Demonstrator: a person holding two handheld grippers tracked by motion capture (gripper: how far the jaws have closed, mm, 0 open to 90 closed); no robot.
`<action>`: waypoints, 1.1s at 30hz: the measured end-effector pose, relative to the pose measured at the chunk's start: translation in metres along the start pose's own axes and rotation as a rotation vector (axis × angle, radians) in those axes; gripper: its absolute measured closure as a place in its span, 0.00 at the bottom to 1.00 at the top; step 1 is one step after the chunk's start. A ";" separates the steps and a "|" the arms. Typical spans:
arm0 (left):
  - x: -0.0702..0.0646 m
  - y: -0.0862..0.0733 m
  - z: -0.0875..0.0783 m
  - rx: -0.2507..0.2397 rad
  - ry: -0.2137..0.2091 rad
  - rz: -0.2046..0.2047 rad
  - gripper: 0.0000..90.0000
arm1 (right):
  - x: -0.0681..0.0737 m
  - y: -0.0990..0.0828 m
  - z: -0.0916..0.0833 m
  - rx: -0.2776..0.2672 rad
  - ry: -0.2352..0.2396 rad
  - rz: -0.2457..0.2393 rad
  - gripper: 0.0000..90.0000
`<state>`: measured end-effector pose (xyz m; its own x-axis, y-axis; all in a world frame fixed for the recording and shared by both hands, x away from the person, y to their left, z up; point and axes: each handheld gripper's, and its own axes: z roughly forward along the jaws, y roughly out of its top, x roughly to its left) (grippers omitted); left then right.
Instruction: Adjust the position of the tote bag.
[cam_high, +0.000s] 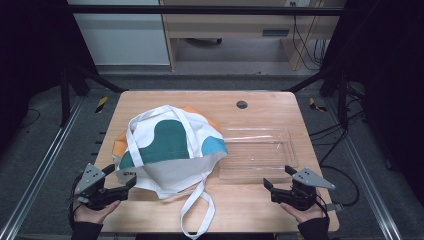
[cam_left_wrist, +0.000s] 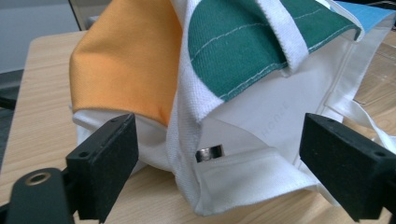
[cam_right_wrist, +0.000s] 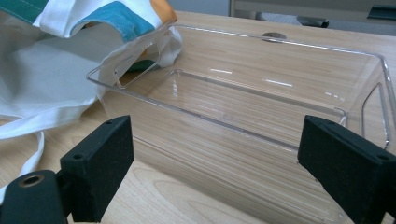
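We note a wooden table with a cloth bag lying on its left-centre part and a clear tray just to the bag's right. The bag is white with green, orange and blue patches; its blue corner drapes over the tray's left end. One long white strap trails from the bag toward the near table edge.

Left gripper sits at the near left corner of the table, held in a hand. Jaws stand wide apart, nothing between the pads. In the left gripper view the bag lies straight ahead of the jaws, just beyond the tips, its folded white hem nearest; we cannot tell if a tip brushes the cloth. A small metal snap shows in the hem fold. Orange panel sits to the left there, green above.

Right gripper rests near the right front of the table, also wide open and holding nothing. In the right gripper view the tray stands directly in front of the jaws, its near long wall spanning the gap between them, close to the tips but apart from the pads. The bag lies off to the left in that view, against the tray's end.
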<state>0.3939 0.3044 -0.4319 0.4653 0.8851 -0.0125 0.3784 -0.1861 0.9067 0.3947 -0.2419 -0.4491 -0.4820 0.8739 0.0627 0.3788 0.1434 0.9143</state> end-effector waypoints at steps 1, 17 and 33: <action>0.000 0.001 0.000 -0.002 0.005 -0.001 0.14 | 0.000 0.000 0.000 0.001 0.003 0.000 0.13; 0.002 0.006 0.010 0.009 0.024 0.022 0.23 | 0.005 0.003 0.001 0.015 0.038 -0.022 0.30; 0.002 0.013 0.019 0.015 0.055 0.045 0.42 | 0.022 0.010 0.009 0.035 0.107 -0.043 0.45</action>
<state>0.4151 0.2962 -0.4284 0.4377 0.8976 0.0519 0.3702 -0.2326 0.8994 0.3949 -0.2171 -0.4418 -0.5793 0.8123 0.0681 0.3829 0.1974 0.9025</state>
